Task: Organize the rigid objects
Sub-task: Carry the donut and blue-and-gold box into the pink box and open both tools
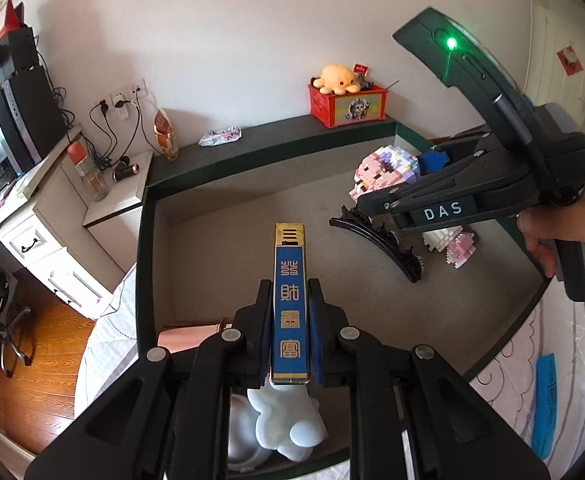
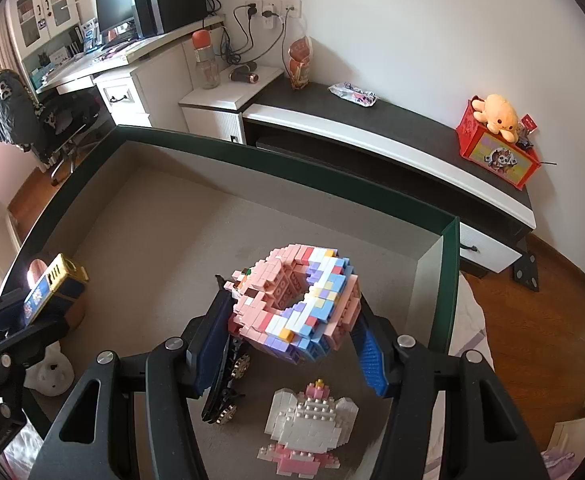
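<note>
1. Pinching a blue-and-gold bar (image 1: 289,304) lengthwise between its fingers, the left gripper (image 1: 290,332) holds it above the near left of a green-walled tray (image 1: 145,248), over a white figurine (image 1: 288,420).
2. Clamped on a pink brick-built head (image 2: 296,304), the right gripper (image 2: 292,344) hangs over the tray's right side.
3. Beneath it lie a black hair clip (image 2: 228,384) and a white-and-pink brick model (image 2: 306,428).
4. Farther off, a red box (image 2: 496,148) carries an orange plush octopus (image 2: 498,116).
</note>
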`<state>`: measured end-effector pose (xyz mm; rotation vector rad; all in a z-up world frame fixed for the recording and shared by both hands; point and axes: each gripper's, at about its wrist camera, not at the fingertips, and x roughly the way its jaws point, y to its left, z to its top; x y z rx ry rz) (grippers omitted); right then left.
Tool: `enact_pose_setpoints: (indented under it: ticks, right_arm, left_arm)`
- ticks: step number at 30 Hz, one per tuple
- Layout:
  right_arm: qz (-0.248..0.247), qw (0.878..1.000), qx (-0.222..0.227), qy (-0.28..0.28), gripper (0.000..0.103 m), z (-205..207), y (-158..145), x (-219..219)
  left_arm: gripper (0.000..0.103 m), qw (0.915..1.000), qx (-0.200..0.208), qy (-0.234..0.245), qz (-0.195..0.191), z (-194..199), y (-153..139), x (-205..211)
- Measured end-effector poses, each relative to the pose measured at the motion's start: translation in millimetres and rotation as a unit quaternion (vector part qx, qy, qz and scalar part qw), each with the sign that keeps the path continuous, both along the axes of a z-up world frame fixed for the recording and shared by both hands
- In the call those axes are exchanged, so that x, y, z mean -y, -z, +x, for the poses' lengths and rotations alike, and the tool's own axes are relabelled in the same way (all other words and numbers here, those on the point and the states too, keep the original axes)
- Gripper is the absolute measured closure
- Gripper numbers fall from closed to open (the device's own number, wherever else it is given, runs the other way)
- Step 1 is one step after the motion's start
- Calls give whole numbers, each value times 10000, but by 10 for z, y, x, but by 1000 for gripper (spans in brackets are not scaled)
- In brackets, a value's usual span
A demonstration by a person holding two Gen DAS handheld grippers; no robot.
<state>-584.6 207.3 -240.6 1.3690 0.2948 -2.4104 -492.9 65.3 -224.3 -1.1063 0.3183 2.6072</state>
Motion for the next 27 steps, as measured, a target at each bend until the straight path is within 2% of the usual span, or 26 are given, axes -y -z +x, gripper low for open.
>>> enact_pose_setpoints:
  ticks: [6, 15, 23, 27]
  right_arm:
    - [99, 9998, 150, 104, 44, -87, 42, -29]
    - [-11, 10000, 17, 64, 40, 37, -13, -52]
    - [146, 9999, 21, -24, 39, 172, -42, -54]
    - [229, 9997, -8, -91, 31, 293, -38, -119]
  left_arm:
    - [88, 10000, 70, 2, -38, -64, 37, -36]
    - [88, 9998, 155, -28, -78, -132, 84, -55]
    - [87, 9996, 249, -57, -109, -186, 135, -57]
    - [87, 9995, 288, -67, -109, -207, 158, -54]
